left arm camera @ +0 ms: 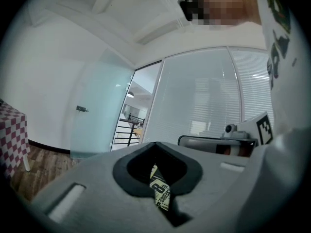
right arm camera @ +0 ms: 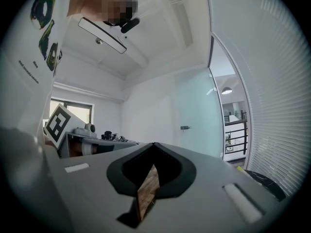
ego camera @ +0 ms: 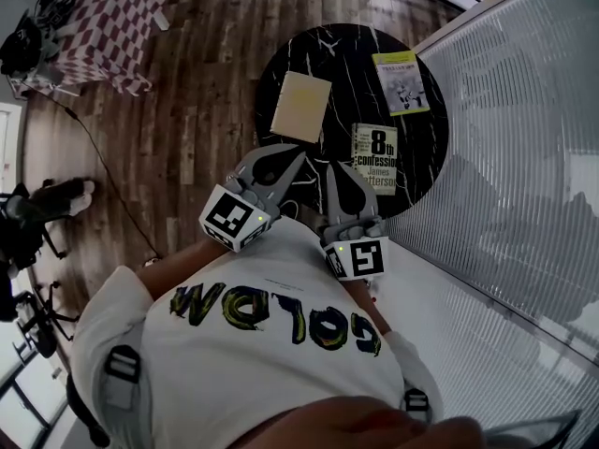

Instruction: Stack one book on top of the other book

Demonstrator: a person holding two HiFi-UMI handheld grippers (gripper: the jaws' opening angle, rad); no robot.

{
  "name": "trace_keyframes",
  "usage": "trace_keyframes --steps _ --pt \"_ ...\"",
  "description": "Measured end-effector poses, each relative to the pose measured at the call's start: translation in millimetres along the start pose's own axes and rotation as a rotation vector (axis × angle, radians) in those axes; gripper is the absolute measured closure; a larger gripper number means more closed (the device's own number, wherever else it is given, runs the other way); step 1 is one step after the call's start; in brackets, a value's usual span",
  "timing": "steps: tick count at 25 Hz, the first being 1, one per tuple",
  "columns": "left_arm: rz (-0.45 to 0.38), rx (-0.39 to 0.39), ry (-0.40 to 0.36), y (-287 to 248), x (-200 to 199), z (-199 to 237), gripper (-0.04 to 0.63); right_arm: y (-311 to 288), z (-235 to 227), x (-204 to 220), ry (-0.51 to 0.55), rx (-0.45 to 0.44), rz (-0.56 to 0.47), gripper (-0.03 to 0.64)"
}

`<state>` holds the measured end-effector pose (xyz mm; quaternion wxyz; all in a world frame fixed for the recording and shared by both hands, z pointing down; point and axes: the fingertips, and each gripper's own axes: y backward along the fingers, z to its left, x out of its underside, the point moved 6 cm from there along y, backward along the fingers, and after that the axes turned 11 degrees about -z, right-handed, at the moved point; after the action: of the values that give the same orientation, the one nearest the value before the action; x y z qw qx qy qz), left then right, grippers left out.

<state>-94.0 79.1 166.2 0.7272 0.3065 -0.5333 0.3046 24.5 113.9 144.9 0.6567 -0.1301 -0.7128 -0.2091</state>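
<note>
The left hand-held gripper (ego camera: 296, 151) has its jaws pressed fully together with nothing clamped between them. The right hand-held gripper (ego camera: 335, 164) is shut in the same way and is also empty. The two are held side by side close to the person's white shirt (ego camera: 271, 363), both pointing out over the near edge of the round black veined counter (ego camera: 346, 59).

Just ahead of the right hand-held gripper's tips, a little to their right, the "8th confession" book (ego camera: 375, 158) lies flat with its cover up. Its long axis runs straight away from the person and its title reads upright from the person's side. A strip of this cover shows through the slit between the left hand-held gripper's closed jaws in the left gripper view.

Ahead of the left hand-held gripper's tips lies the tan book (ego camera: 301, 107), flat, with its long axis leaning slightly right at its far end. Farthest out, beyond the "8th confession" book, the yellow-green book (ego camera: 401, 82) lies flat with its far end tipped slightly left.

All three books lie apart on the counter, none on another. A wooden floor (ego camera: 187, 110) surrounds the counter.
</note>
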Motion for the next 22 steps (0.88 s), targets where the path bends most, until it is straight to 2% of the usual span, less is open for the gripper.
trace_keyframes --steps 14,22 --pt "0.113 -0.069 0.075 17.1 38.9 -6.5 0.594 17.4 2.2 36.0 -0.111 -0.015 0.103 0.615" --pt "0.141 -0.087 0.057 15.8 42.9 -2.6 0.594 16.2 -0.5 41.2 -0.145 -0.034 0.110 0.615"
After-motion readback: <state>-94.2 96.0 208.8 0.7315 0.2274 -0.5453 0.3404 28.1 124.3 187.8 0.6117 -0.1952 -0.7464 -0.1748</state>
